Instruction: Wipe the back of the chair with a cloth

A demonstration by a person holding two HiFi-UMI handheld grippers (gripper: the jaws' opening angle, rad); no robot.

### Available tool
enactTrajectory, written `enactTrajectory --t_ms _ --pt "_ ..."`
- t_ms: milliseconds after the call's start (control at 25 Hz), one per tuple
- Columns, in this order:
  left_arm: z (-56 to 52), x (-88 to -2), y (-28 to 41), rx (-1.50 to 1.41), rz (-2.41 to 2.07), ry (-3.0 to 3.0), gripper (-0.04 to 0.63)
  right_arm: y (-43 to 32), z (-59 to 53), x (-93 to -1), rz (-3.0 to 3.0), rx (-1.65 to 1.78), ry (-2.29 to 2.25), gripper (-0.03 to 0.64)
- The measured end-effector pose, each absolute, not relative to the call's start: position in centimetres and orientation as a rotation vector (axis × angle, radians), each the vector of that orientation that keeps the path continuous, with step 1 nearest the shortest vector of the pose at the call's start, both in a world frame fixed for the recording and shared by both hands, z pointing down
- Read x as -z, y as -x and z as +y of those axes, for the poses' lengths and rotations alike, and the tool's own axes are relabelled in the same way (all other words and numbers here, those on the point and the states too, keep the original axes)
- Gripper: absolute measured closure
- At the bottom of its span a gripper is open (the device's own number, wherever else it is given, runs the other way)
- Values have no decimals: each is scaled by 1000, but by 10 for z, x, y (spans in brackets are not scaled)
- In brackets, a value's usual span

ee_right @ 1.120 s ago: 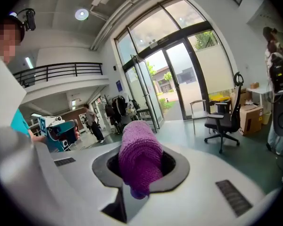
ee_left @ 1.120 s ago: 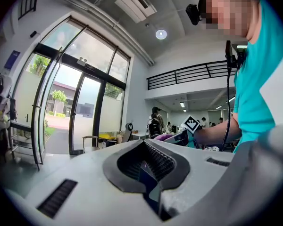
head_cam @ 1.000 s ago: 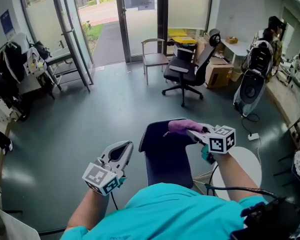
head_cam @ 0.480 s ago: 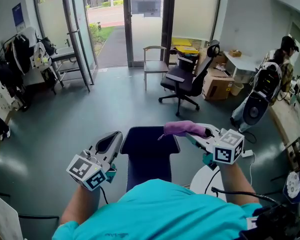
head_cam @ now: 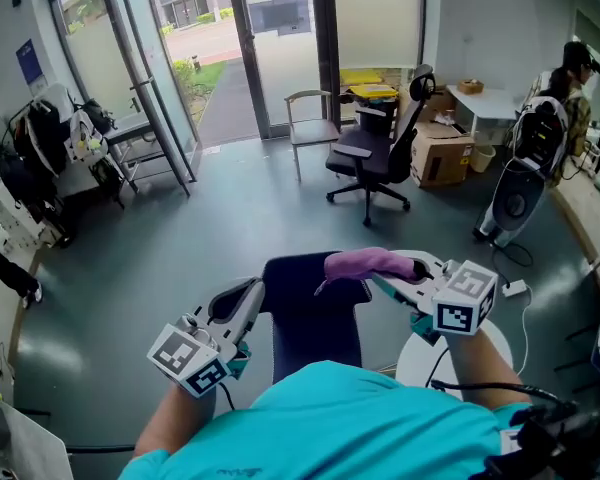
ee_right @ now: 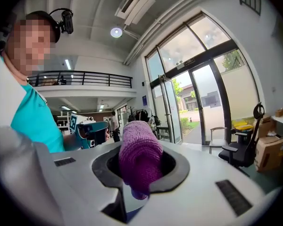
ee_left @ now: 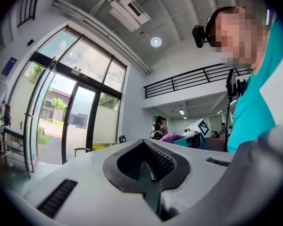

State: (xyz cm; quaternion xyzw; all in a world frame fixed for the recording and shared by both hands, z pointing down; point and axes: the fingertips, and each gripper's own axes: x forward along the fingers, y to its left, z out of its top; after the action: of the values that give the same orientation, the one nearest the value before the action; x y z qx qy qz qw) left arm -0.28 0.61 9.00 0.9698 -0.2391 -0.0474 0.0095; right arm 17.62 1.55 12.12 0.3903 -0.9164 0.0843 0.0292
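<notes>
**Purple cloth in the right claw, at the top of the chair back**

Head view: the right gripper pinches a purple cloth over the top right corner of the dark blue chair back; whether the cloth presses on the padding, I cannot tell; the left gripper hangs just beside the back's left edge, apart from it.

Left gripper view: jaws together, nothing between them; they point out into the room, away from the chair.

Right gripper view: jaws clamped on the cloth's middle, a knitted roll bulging out ahead of them.

Judgement: the cloth looks light, soft and limp, not fragile; a grip across the bunched middle suits it, leaving a loose pad ahead to rub with; the chair back looks firm, padded, possibly free to tip, so the empty claw could steady its edge.
</notes>
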Motion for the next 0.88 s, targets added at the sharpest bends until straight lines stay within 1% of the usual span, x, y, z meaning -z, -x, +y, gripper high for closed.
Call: enactTrajectory --t_ms 520,880 --pt "-11 -101 30 181 -755 -2980 591 -149 -4 -119 -2766 -186 -1246 546" --pt "-19 -105 29 193 -756 -2972 591 -148 -14 -116 -2760 -157 -1228 546"
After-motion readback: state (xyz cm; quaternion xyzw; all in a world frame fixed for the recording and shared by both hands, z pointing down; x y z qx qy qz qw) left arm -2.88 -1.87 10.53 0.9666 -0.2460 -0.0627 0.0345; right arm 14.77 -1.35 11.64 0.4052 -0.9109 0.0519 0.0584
